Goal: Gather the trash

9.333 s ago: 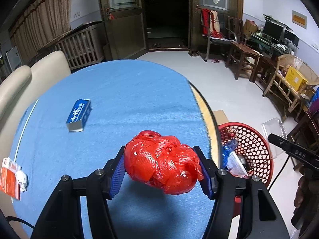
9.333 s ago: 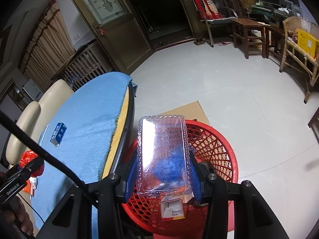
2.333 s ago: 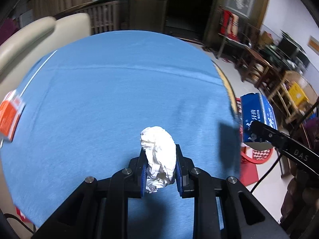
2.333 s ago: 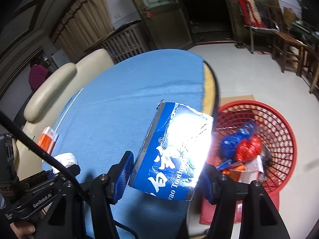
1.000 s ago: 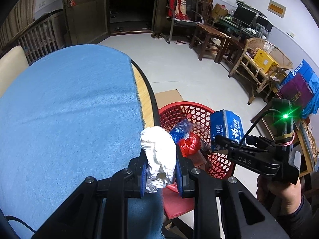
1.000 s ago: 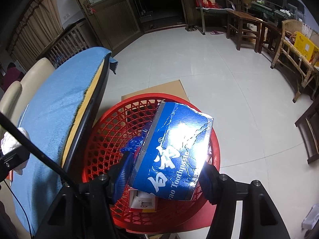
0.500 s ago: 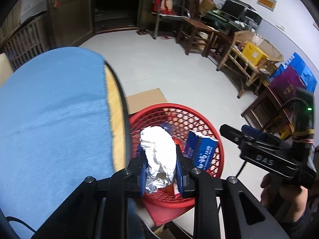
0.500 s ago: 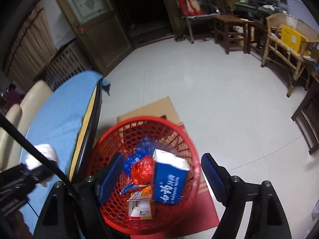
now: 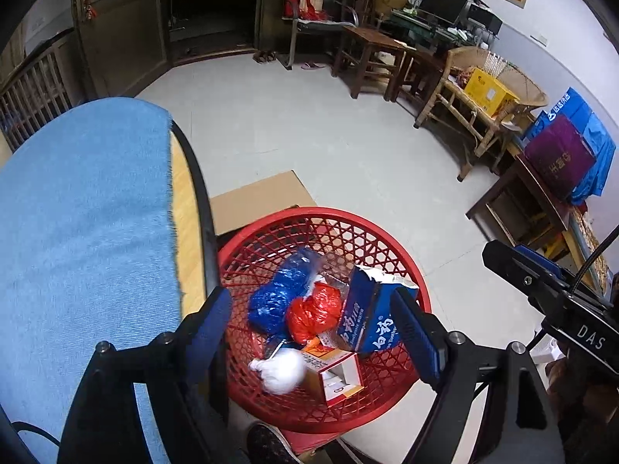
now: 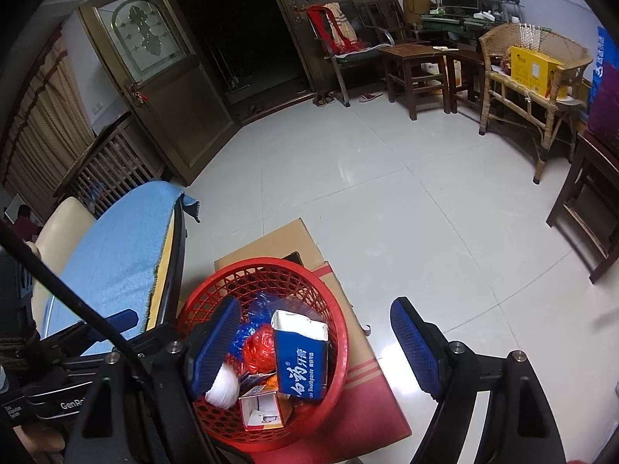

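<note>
The left gripper (image 9: pixel 311 334) hangs with its blue pads spread wide and nothing between them, directly over the red mesh basket (image 9: pixel 381 239) — the white paper wad (image 9: pixel 280 369) lies below in the basket, beside the small orange carton (image 9: pixel 334 371). The right gripper (image 10: pixel 315 344) is likewise wide open and empty, set just to the basket's right. The blue toothpaste box (image 10: pixel 301 355) stands on end among the blue bag (image 9: pixel 278 294) and red bag (image 9: pixel 313 311). Any remaining trash would lie back on the blue-covered table (image 9: pixel 77 208), to the left; the left gripper looks nearer.
</note>
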